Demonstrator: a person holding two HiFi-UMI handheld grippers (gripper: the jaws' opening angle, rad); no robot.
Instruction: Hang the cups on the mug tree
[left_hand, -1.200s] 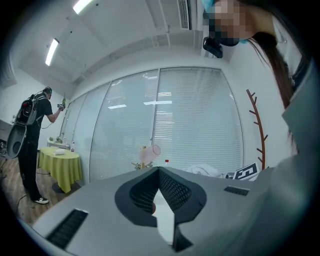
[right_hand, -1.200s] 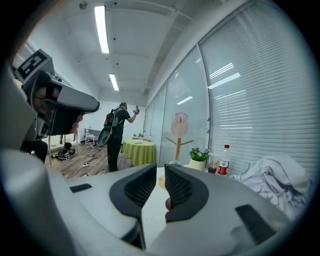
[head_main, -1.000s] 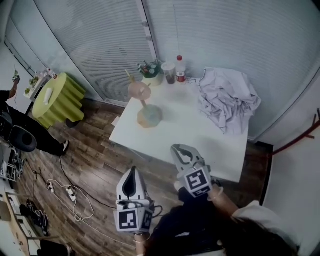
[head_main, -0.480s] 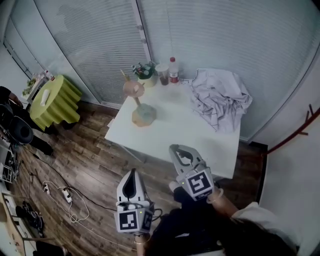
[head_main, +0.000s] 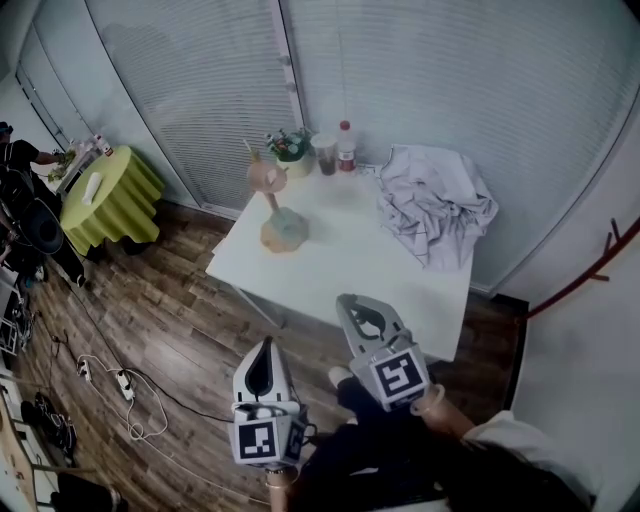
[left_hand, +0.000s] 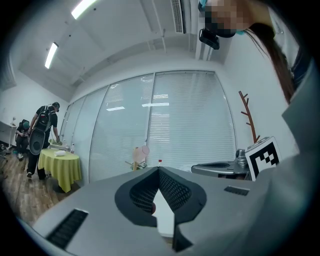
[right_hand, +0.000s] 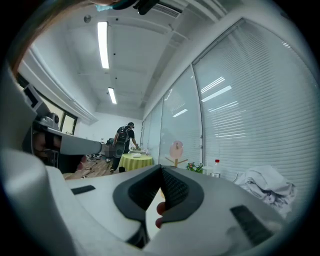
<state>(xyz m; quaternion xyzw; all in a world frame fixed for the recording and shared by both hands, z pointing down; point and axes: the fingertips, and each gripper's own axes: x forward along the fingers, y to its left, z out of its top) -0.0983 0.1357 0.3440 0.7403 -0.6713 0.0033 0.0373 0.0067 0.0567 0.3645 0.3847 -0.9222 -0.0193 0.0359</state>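
- Left gripper (head_main: 266, 343) clenched, empty, short of the white table (head_main: 350, 275)
- Right gripper (head_main: 352, 301) clenched, empty
- Pink cup (head_main: 266, 175) hangs on the mug tree (head_main: 283, 228)

Pink cup (head_main: 266, 175) on mug tree (head_main: 283, 229): hook too small to resolve. Person (head_main: 22, 185) cut off by head view's left edge.

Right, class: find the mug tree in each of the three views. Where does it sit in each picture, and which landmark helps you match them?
Head view: tree upper left of centre, at the table's far left corner.
Left gripper view: tree small, just left of centre.
Right gripper view: tree small, just right of centre.
Shared landmark: the red-capped bottle, right of the tree in all three.
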